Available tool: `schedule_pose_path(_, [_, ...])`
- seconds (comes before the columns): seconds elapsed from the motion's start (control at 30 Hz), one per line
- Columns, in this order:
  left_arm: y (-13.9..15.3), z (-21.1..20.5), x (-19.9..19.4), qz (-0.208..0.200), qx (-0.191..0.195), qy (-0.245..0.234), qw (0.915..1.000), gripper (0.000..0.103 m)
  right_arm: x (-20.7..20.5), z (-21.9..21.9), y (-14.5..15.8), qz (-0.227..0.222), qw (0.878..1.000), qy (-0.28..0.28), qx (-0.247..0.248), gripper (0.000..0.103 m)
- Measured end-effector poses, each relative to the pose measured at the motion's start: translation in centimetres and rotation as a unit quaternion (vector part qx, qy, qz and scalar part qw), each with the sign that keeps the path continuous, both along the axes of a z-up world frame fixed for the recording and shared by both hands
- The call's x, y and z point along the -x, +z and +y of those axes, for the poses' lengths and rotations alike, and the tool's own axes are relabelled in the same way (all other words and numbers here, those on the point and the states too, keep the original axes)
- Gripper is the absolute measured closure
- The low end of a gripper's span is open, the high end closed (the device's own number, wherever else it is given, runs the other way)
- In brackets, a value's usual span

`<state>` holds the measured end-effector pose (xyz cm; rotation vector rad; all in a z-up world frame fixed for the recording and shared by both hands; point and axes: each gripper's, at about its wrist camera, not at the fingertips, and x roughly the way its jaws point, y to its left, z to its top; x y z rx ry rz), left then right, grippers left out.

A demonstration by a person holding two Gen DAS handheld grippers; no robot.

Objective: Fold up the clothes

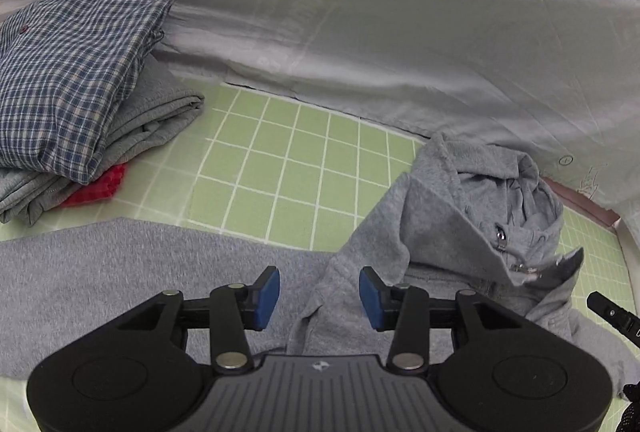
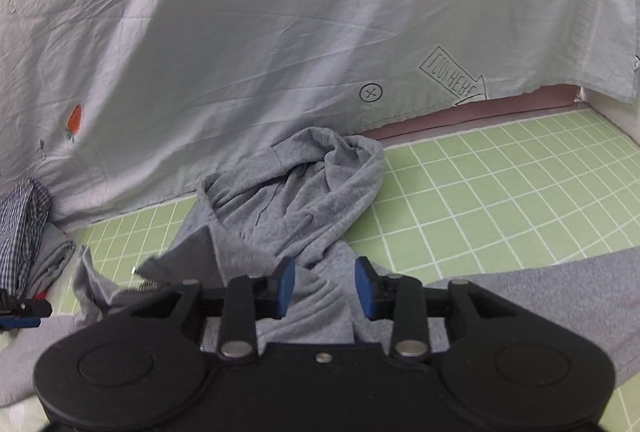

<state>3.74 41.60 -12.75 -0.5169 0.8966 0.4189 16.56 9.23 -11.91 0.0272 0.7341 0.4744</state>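
A grey zip hoodie lies on the green grid mat, its hood bunched up toward the back. One sleeve stretches flat to the left in the left wrist view. My left gripper is open just above a raised fold of the hoodie; the fold runs between the blue pads, which stand apart from it. In the right wrist view the hoodie heaps up ahead. My right gripper is open over the fabric below the hood, with cloth between the pads but not pinched.
A folded stack sits at the left: a blue plaid shirt on a grey garment, with something red underneath. A grey sheet with carrot prints drapes along the back. A pink ledge borders the mat's far right.
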Motion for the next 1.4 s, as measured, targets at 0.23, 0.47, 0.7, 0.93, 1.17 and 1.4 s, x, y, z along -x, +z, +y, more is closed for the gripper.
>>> schedule_pose_path(0.23, [-2.5, -0.8, -0.8, 0.036, 0.021, -0.010, 0.9991, 0.058, 0.6, 3.4, -2.0, 0.038, 0.996, 0.080, 0.033, 0.071])
schedule_pose_path(0.47, [-2.9, -1.6, -1.1, 0.055, 0.003, -0.008, 0.9984, 0.054, 0.0, 8.1, -3.2, 0.009, 0.989, 0.104, 0.106, 0.063])
schedule_pose_path(0.7, [-3.9, -2.0, -0.5, 0.068, 0.005, -0.009, 0.9976, 0.052, -0.6, 7.9, -3.8, -0.018, 0.990, 0.053, 0.131, 0.103])
schedule_pose_path(0.93, [-4.2, -1.9, -0.4, 0.070, 0.006, -0.015, 0.9974, 0.050, -1.9, 3.1, -1.6, -0.058, 0.991, -0.020, 0.116, 0.103])
schedule_pose_path(1.17, [-4.3, -2.0, -0.2, 0.066, 0.000, -0.022, 0.9976, 0.050, -4.9, -1.9, 3.7, -0.154, 0.969, -0.141, 0.132, 0.103])
schedule_pose_path(1.4, [-3.1, -2.0, -1.1, 0.068, 0.001, -0.008, 0.9977, 0.049, -4.8, -1.2, 3.0, -0.067, 0.992, -0.060, 0.092, 0.095])
